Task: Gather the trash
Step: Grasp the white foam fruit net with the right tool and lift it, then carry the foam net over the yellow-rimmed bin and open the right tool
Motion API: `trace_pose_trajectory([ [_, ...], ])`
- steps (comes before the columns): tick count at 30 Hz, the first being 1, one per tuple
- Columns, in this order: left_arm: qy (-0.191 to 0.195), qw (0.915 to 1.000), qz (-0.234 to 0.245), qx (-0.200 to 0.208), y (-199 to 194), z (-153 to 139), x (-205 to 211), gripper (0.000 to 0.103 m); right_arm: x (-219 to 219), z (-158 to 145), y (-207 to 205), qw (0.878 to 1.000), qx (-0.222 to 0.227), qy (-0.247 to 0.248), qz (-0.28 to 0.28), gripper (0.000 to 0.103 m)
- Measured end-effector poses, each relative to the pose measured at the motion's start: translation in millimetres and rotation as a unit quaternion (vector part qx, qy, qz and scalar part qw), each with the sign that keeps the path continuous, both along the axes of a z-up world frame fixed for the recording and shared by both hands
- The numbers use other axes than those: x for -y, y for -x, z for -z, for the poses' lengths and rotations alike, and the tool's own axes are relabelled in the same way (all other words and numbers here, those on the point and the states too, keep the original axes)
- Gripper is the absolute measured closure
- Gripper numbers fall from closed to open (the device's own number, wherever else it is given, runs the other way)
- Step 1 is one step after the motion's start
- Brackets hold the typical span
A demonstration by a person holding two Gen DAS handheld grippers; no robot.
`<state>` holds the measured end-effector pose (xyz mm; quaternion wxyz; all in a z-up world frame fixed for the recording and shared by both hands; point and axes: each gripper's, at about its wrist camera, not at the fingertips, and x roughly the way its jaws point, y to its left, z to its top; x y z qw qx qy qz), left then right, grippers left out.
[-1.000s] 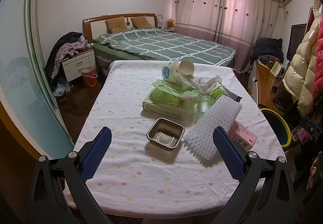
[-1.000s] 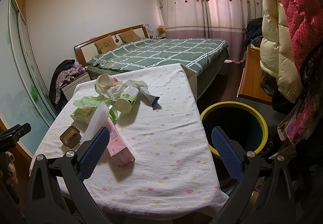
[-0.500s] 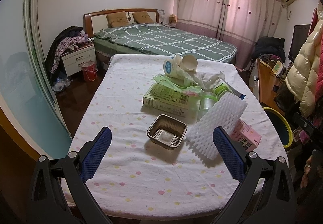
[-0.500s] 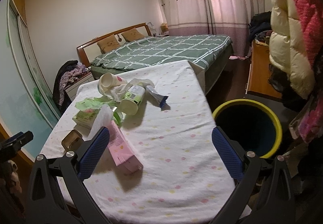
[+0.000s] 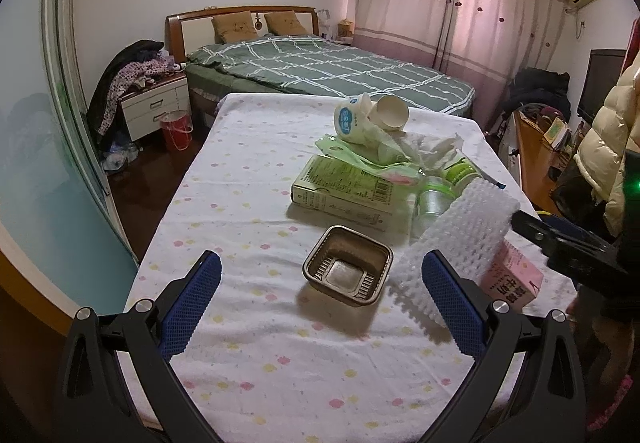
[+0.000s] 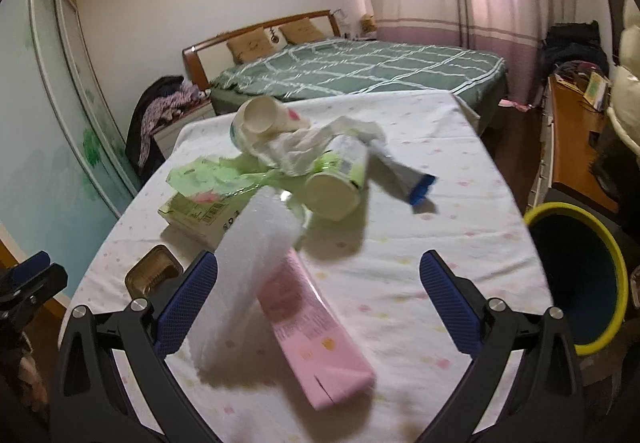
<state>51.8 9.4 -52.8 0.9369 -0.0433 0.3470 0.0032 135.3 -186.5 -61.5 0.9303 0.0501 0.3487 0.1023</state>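
Note:
Trash lies on a table with a spotted white cloth [image 5: 248,179]. A brown foil tray [image 5: 347,270] sits between the fingers of my open, empty left gripper [image 5: 320,303]. A white foam sheet [image 5: 452,243] leans on a pink carton [image 5: 510,277]. Behind them lie a green carton [image 5: 344,191], paper cups [image 5: 372,115], a crumpled tissue [image 5: 428,147] and a green bottle [image 5: 456,175]. My right gripper [image 6: 318,301] is open and empty above the pink carton [image 6: 316,327], with the foam sheet [image 6: 252,267] by its left finger. A white bottle [image 6: 340,179] and a tube [image 6: 404,171] lie beyond.
A yellow-rimmed bin [image 6: 580,279] stands on the floor right of the table. A bed [image 5: 320,71] lies beyond the table's far end. A wooden desk [image 6: 576,147] and hanging coats [image 5: 600,147] are at the right. A nightstand [image 5: 156,107] and sliding doors are at the left.
Both grippers have moved forward toward the table. The right gripper has come in over the pink carton and foam sheet. Both stay open; no object has moved.

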Motion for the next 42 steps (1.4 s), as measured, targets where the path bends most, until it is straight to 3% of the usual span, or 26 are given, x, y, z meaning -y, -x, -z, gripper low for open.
trace_pose_trajectory([
  [6,0.003,1.0,0.002,-0.003,-10.9,6.2,-5.6,0.004,-14.6,11.5,-21.2,1.0,-0.023,-0.001,-0.013,0.028],
  [11,0.009,0.9999,-0.001,-0.012,-18.3,13.5,-11.5,0.004,-18.7,14.2,-24.7,0.999,-0.029,-0.01,-0.02,0.062],
  [17,0.011,0.9998,0.003,-0.014,-21.0,17.9,-11.5,0.004,-23.1,8.0,-21.0,0.999,-0.022,-0.02,-0.035,0.084],
  [29,0.003,0.9998,0.016,-0.006,-14.1,11.1,4.5,0.004,-2.5,-46.4,13.4,0.996,0.051,-0.055,-0.036,0.089],
  [37,-0.002,0.9986,0.053,-0.003,-8.0,8.6,37.5,0.004,49.3,-78.6,36.6,0.992,0.108,-0.061,0.03,0.089],
  [42,-0.003,0.9964,0.085,-0.007,-9.3,11.2,69.8,0.004,90.2,-86.4,47.1,0.986,0.131,-0.038,0.097,0.089],
])
